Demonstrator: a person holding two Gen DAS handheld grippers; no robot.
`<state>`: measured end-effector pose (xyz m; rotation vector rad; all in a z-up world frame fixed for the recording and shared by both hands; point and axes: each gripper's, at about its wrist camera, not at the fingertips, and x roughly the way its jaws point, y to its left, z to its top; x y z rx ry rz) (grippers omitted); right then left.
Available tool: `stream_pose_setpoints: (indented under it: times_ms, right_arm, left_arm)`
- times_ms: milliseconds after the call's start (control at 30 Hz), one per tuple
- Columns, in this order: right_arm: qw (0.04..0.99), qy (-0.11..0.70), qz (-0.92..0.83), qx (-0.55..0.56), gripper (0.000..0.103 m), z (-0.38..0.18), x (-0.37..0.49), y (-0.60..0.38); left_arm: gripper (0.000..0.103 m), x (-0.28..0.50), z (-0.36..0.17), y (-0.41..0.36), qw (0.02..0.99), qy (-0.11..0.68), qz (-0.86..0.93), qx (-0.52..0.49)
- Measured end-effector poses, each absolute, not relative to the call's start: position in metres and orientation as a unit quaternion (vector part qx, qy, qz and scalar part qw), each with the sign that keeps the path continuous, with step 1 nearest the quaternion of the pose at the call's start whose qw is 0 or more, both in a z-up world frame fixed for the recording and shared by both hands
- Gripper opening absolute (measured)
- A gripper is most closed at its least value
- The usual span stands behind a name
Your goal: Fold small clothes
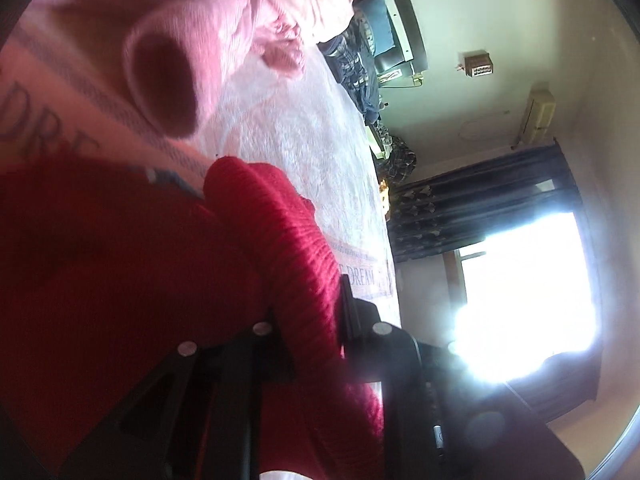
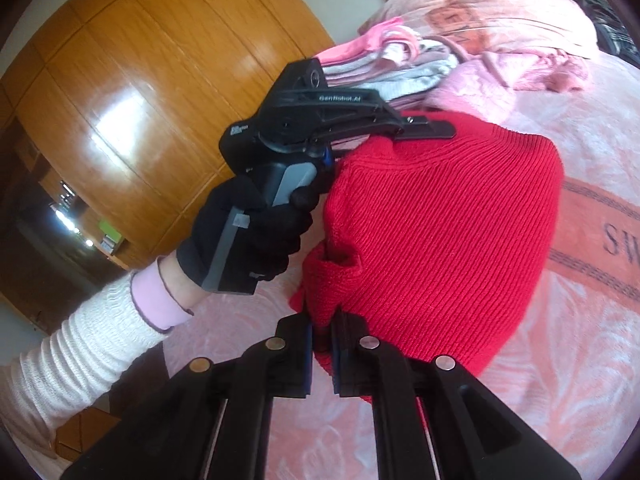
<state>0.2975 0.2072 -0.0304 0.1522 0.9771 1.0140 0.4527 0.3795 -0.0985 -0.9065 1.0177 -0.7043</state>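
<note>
A red ribbed knit garment (image 2: 440,232) is held up above a pink bedspread (image 2: 560,360). My right gripper (image 2: 322,332) is shut on its lower corner, red cloth pinched between the blue pads. In the same view a black-gloved hand holds my left gripper (image 2: 416,130), clamped on the garment's upper edge. Seen from the left wrist, the red garment (image 1: 160,264) fills the lower left and a thick fold runs between the left gripper's (image 1: 316,320) fingers. A pink sleeve (image 1: 180,64) with its cuff open lies just beyond.
Folded pink and grey clothes (image 2: 384,60) are stacked on the bed beside a rumpled pink blanket (image 2: 500,12). A wooden wardrobe (image 2: 140,92) stands to the left. The left wrist view shows dark clothes (image 1: 360,60) past the bed edge, a curtain and a bright window (image 1: 528,300).
</note>
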Motion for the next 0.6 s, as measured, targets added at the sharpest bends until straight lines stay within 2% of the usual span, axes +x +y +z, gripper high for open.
stream_pose_setpoints:
  times_ms: [267, 600]
  right_arm:
    - [0.738, 0.461, 0.489, 0.056, 0.007, -0.049, 0.297, 0.284]
    - [0.724, 0.514, 0.461, -0.003, 0.007, -0.109, 0.294, 0.344]
  left_arm:
    - [0.014, 0.438, -0.087, 0.453, 0.753, 0.459, -0.296, -0.368]
    - [0.014, 0.419, -0.156, 0.52, 0.748, 0.473, -0.261, -0.386]
